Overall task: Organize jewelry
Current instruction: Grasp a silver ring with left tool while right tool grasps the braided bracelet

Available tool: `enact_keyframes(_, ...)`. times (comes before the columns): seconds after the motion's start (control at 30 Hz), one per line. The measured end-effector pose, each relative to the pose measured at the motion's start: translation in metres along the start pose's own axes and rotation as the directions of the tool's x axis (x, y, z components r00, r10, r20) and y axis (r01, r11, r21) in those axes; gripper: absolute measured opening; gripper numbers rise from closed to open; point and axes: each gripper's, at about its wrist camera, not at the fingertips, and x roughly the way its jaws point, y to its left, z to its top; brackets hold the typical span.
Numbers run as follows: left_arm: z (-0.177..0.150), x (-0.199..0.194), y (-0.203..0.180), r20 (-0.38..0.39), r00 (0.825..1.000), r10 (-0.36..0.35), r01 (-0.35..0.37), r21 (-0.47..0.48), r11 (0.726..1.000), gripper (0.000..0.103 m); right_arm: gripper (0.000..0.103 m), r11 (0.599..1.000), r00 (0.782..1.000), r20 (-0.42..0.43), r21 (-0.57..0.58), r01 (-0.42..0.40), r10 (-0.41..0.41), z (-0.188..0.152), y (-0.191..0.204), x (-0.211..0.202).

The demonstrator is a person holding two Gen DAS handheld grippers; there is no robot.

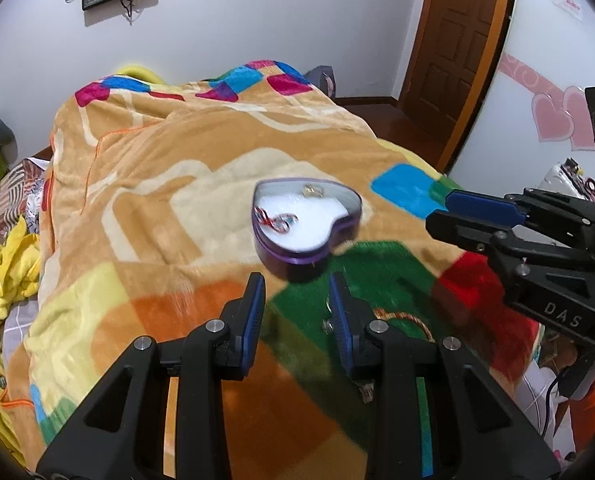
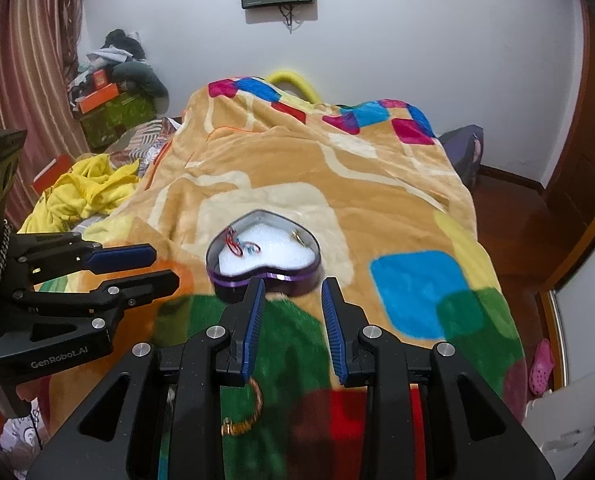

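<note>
We see a purple heart-shaped box (image 1: 307, 226) lying open on the blanket (image 1: 157, 184) that covers the bed, about in the middle of the bed's width and closer to its near edge than to the far edge by the wall. Inside the box there is white padding; a red and blue piece of jewelry (image 1: 275, 222) lies at its left side, and a small gold piece (image 1: 313, 191) lies near its far rim. Our left tongs (image 1: 296, 300) stand apart with nothing between them, and the box is just ahead of their tips, not touching. Our right tongs (image 2: 292, 306) are also apart and hold nothing; in the right wrist view the box (image 2: 263, 256) lies just ahead of them, and the left finger tip overlaps its near wall, though we cannot tell if it touches. A gold chain bracelet (image 2: 249, 412) lies on the green patch of the blanket, nearer to us than the box, under and behind the right tongs. In the left wrist view the bracelet (image 1: 413, 318) is just beside the right finger of the left tongs, and a small silver piece (image 1: 328, 316), a little blurred, is close against this finger.
</note>
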Motion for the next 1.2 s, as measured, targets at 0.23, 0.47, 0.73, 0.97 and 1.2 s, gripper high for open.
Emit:
enact_keyframes(0.23,-0.022,0.004,-0.01,-0.055,0.998,-0.013,0.014,0.006,1.0,0.032,0.027,1.0,0.999,-0.042,0.019,0.007,-0.006,-0.024,0.001,0.0)
enact_keyframes(0.47,-0.036,0.011,-0.021,-0.101,0.994,-0.046,0.047,0.006,0.999,0.032,0.027,0.999,0.998,-0.069,0.037,-0.003,0.005,-0.044,0.002,-0.002)
enact_keyframes(0.73,-0.043,0.022,-0.029,-0.125,0.989,-0.08,0.078,-0.019,0.997,0.032,0.027,0.999,0.994,-0.104,0.043,-0.013,0.017,-0.061,0.006,0.0)
enact_keyframes(0.97,-0.046,0.028,-0.025,-0.122,0.986,-0.112,0.106,-0.054,0.993,0.026,0.027,0.999,0.99,-0.135,0.038,-0.028,0.033,-0.071,0.012,0.007)
enact_keyframes(1.2,-0.045,0.022,-0.022,-0.104,0.989,-0.105,0.1,-0.057,0.993,0.021,0.027,0.995,0.987,-0.14,0.078,-0.07,0.081,-0.07,0.013,0.013)
